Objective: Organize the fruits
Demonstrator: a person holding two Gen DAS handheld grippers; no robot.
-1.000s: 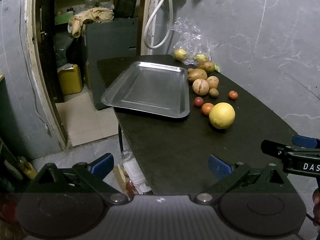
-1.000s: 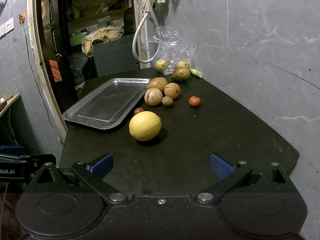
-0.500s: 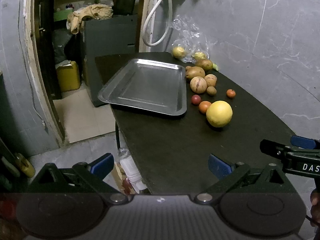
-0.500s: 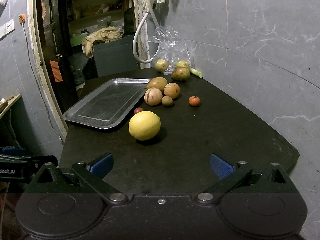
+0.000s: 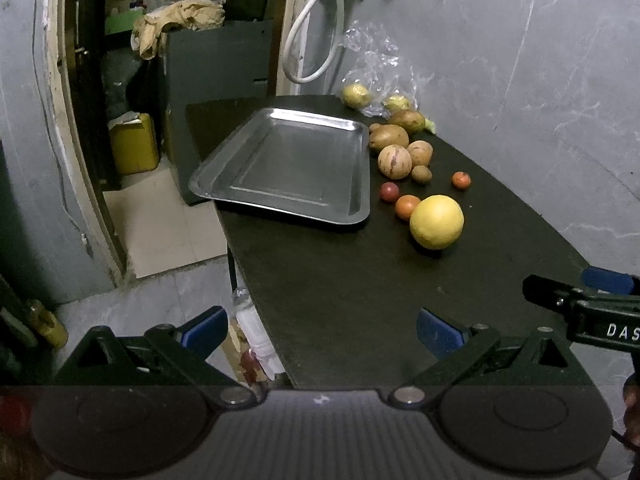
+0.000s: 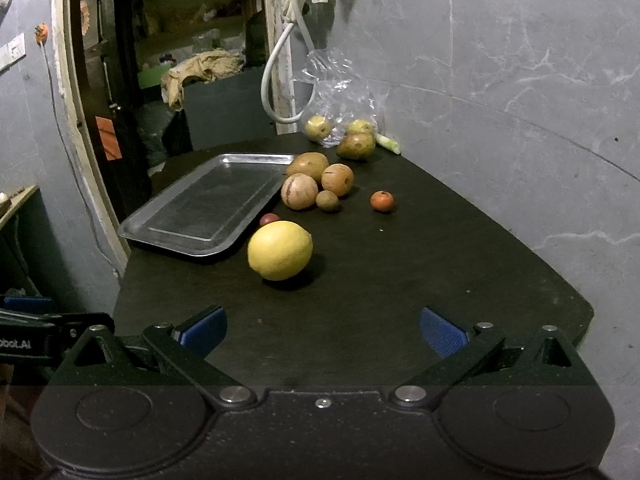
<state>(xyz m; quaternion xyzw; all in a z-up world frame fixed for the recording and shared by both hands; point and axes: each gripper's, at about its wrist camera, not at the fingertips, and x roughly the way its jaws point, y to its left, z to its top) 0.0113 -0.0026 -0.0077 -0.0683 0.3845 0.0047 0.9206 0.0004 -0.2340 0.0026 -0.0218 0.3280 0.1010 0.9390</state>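
Note:
A bare metal tray [image 5: 288, 168] [image 6: 204, 208] lies on the dark table [image 5: 360, 288] [image 6: 400, 272]. Right of the tray sit a big yellow citrus fruit [image 5: 437, 222] [image 6: 280, 250], small red and orange fruits [image 5: 407, 206] [image 6: 382, 201], and several brownish round fruits [image 5: 395, 161] [image 6: 299, 191]. More fruit lies by a clear plastic bag [image 5: 372, 80] [image 6: 336, 92] at the wall. My left gripper [image 5: 322, 330] hovers open over the table's near left edge. Open too, my right gripper [image 6: 322, 330] hangs above the table's near end, well short of the yellow fruit.
A grey marbled wall [image 6: 500, 80] borders the table's right side. Left of the table, the floor [image 5: 160, 220] drops away toward a doorway with a yellow jerrycan [image 5: 134, 144] and a dark cabinet [image 5: 216, 72]. A white hose [image 5: 308, 40] hangs on the wall behind.
The left wrist view has shifted slightly, and the tray and fruits now sit a bit higher and smaller in it. The right gripper has barely moved. Both stay open.

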